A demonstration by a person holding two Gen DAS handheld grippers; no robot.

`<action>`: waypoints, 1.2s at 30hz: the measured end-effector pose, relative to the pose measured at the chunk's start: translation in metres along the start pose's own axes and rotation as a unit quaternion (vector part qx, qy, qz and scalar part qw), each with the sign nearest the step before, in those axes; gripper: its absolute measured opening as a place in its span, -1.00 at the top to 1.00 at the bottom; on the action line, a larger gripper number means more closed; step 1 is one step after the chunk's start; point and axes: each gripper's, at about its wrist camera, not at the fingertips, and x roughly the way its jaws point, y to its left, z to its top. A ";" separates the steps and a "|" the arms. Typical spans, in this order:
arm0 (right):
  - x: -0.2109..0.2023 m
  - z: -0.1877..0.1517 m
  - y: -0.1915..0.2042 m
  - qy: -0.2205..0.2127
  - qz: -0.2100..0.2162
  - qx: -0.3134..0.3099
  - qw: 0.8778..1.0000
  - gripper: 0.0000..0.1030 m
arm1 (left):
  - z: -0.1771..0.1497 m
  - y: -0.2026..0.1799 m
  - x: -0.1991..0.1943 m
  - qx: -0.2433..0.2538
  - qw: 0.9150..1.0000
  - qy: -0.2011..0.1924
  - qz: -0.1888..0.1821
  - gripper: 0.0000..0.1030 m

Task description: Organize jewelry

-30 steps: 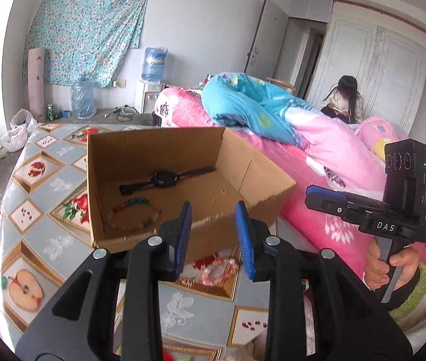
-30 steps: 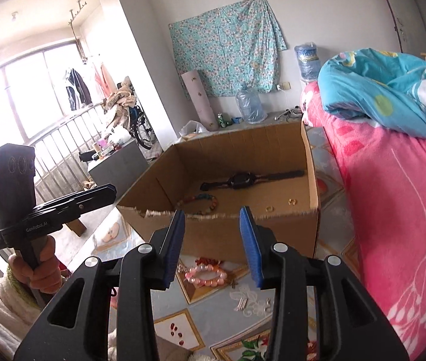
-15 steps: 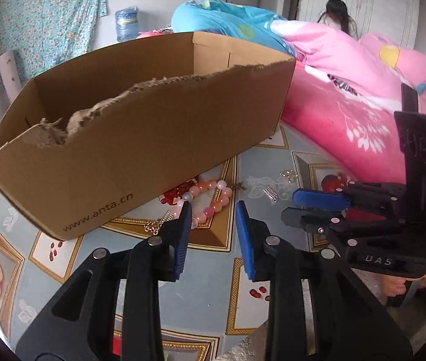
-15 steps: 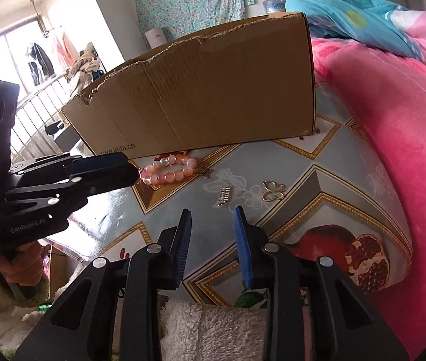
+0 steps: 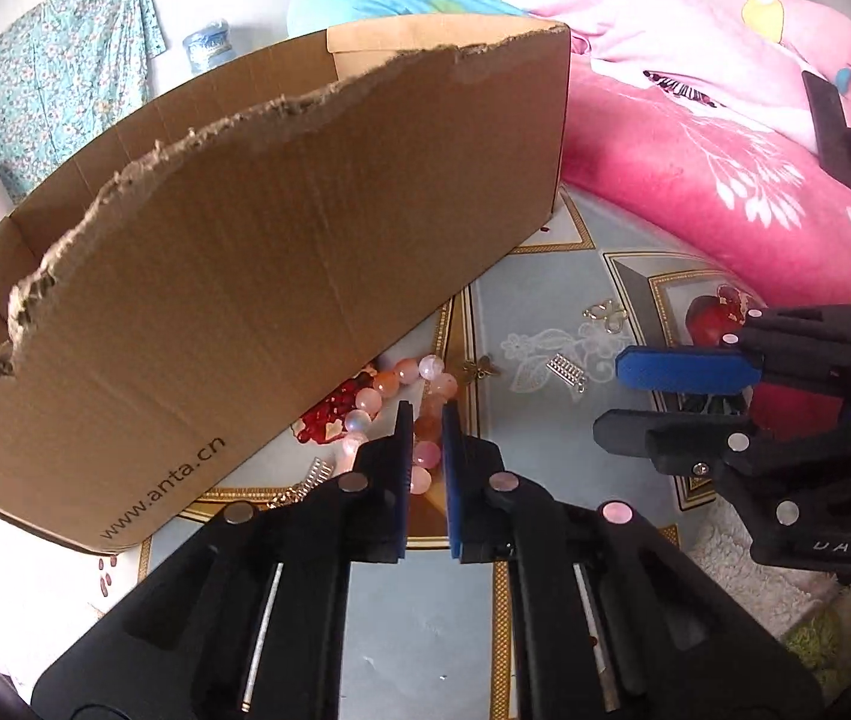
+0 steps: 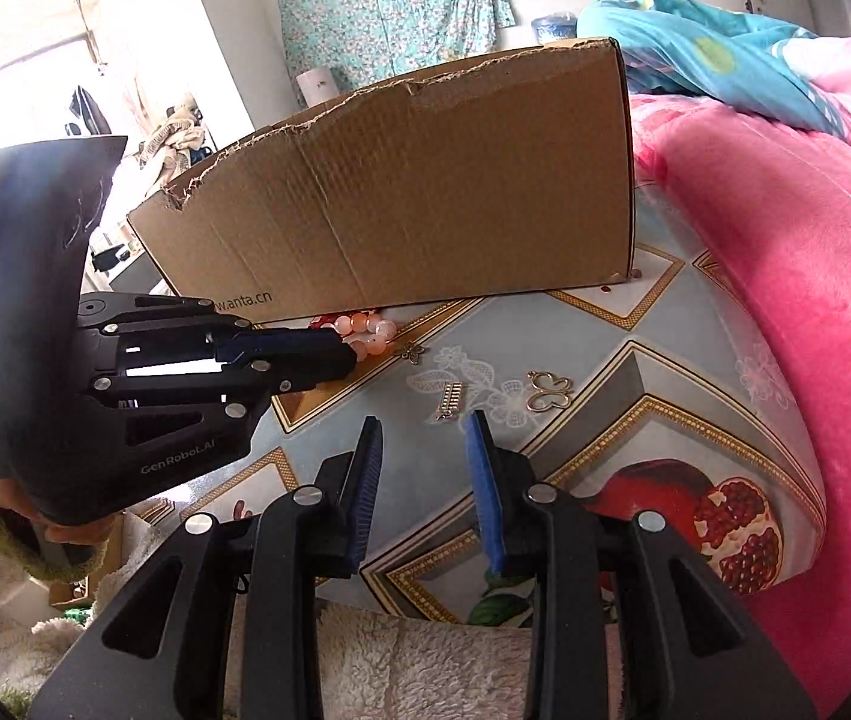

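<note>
Beads of the pink bracelet lie on the worktop beside the cardboard box, and the left tool has just dropped down and squeezed shut on them, ready to lift, while the right tool waits open.

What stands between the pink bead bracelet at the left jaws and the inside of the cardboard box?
The box's own near wall does: the pink bead bracelet lies on the table at its foot, with the left gripper closing its jaws on the beads. It must be lifted over the torn top edge. Nothing else visible intervenes.
</note>
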 end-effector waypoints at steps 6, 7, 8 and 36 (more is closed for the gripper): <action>-0.001 -0.003 -0.001 0.000 0.001 0.001 1.000 0.43 | 0.012 0.016 -0.032 -0.033 0.998 -0.045 -0.003 0.83; -0.001 -0.003 -0.001 0.000 0.001 0.001 1.000 0.43 | 0.013 0.020 -0.040 -0.042 0.998 -0.053 -0.003 0.83; -0.001 -0.003 -0.001 0.000 0.001 0.000 1.000 0.43 | 0.015 0.023 -0.046 -0.050 0.997 -0.058 -0.004 0.83; 0.002 -0.002 0.024 0.001 -0.044 -0.044 0.998 0.02 | -0.057 0.093 -0.068 -0.256 0.966 -0.010 -0.015 0.80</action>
